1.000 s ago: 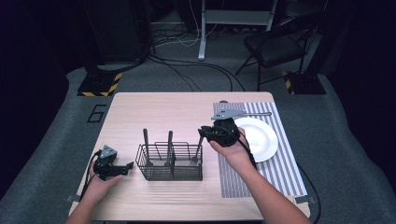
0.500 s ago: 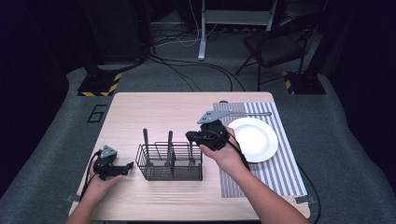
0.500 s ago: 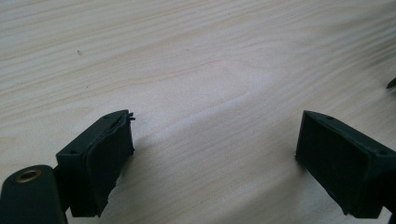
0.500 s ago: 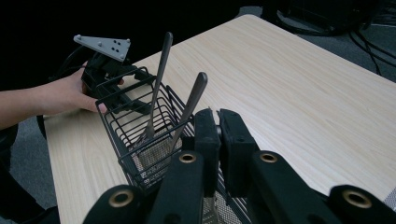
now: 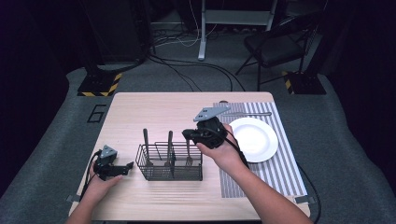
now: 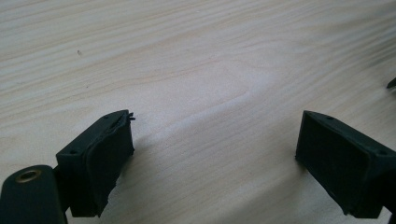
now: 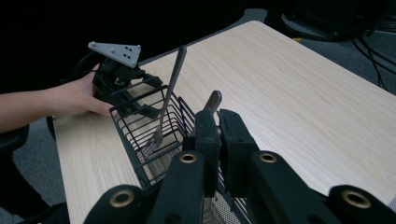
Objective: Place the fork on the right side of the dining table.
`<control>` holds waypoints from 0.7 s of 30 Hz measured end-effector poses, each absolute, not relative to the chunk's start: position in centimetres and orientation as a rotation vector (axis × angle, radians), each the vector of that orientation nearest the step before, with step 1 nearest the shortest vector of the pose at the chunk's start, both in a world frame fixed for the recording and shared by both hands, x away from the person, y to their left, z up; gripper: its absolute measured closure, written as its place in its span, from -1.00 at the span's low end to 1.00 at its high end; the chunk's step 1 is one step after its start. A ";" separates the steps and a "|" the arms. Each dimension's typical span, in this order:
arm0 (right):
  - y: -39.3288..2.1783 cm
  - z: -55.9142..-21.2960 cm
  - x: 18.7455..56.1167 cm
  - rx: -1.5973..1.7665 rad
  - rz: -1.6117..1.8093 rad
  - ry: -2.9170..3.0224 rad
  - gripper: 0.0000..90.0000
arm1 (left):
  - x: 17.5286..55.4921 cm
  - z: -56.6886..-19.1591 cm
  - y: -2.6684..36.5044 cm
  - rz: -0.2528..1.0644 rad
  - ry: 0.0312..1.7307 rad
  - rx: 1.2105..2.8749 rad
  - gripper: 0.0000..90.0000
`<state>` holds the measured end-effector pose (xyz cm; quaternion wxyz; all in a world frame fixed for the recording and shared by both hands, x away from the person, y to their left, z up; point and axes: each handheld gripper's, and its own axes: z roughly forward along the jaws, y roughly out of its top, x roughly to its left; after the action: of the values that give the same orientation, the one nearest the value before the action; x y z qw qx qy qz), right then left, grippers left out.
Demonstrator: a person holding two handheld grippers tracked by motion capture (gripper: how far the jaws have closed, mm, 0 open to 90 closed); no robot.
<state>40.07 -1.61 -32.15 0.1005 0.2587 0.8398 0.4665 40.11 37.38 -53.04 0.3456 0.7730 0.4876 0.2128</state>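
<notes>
Tabletop (image 5: 140,107) — pale wood, striped placemat (image 5: 280,163) and white plate (image 5: 254,139) well right of the wire caddy (image 5: 170,162). Caddy at centre, forks upright inside. Right gripper (image 5: 189,135) above the caddy's right end, jaws clamped on a fork handle (image 7: 213,101), fork (image 5: 189,154) standing in the right compartment. Left gripper (image 5: 127,167) just left of the caddy, resting low on the wood — jaws wide apart, nothing between.
</notes>
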 end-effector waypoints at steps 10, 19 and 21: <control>-1.5 -29.7 39.5 0.741 1.404 2.471 0.92 | 40.1 -53.0 37.4 0.553 1.266 2.006 -0.76; -1.9 -27.2 39.3 0.736 1.439 2.455 0.92 | 40.1 -53.0 37.4 0.553 1.266 2.006 -0.76; -1.9 -27.0 39.3 0.738 1.441 2.453 0.92 | 40.1 -53.0 37.4 0.553 1.266 2.006 -0.76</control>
<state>39.28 -1.94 -27.03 0.1008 0.2499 0.8303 0.4878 40.11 37.38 -53.04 0.3458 0.7728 0.4878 0.2129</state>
